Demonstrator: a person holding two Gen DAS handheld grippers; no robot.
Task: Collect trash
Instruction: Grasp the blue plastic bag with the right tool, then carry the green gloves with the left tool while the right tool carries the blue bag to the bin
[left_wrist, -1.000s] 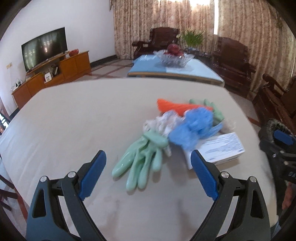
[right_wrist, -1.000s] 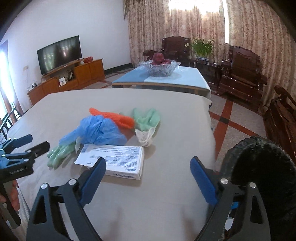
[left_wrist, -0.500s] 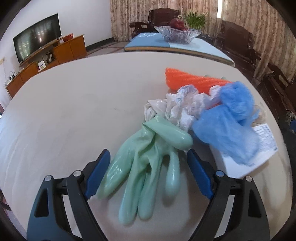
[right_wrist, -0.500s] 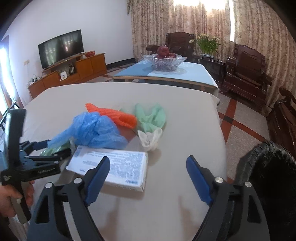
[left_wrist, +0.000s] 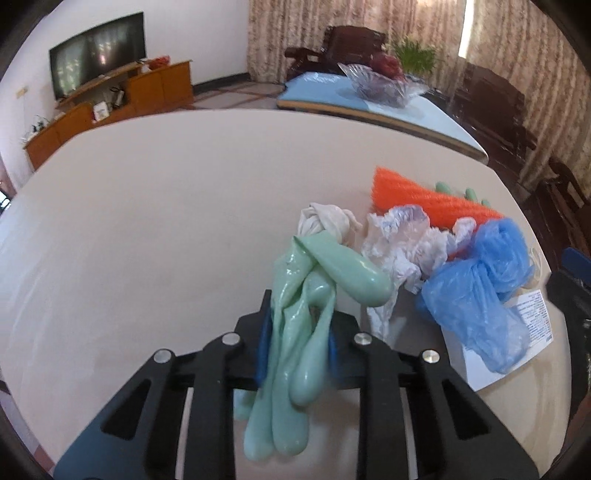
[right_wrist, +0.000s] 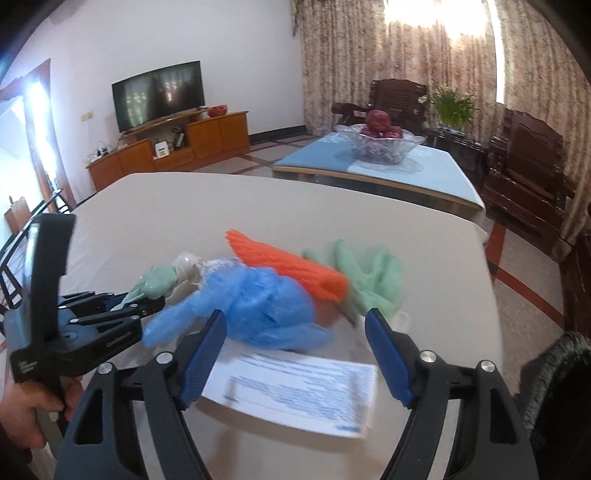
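Note:
My left gripper (left_wrist: 295, 343) is shut on a mint green rubber glove (left_wrist: 306, 295), whose fingers hang down over the jaws; it also shows in the right wrist view (right_wrist: 155, 282). Right of it lie crumpled white paper (left_wrist: 406, 247), a blue plastic bag (left_wrist: 484, 288), an orange mesh piece (left_wrist: 417, 199) and a white printed box (left_wrist: 517, 332). My right gripper (right_wrist: 295, 354) is open, its pads on either side of the white box (right_wrist: 295, 391). Behind that lie the blue bag (right_wrist: 255, 306), the orange piece (right_wrist: 291, 266) and a second green glove (right_wrist: 373, 280).
The beige table (left_wrist: 147, 221) holds the pile near its right side. A dark woven bin (right_wrist: 554, 387) stands at the right below the table edge. A blue-topped table with a glass fruit bowl (right_wrist: 380, 144), dark armchairs and a TV cabinet (right_wrist: 170, 147) lie beyond.
My left gripper closed on the green glove and lifted its cuff end. My right gripper moved forward and down, and its open jaws now straddle the white box.

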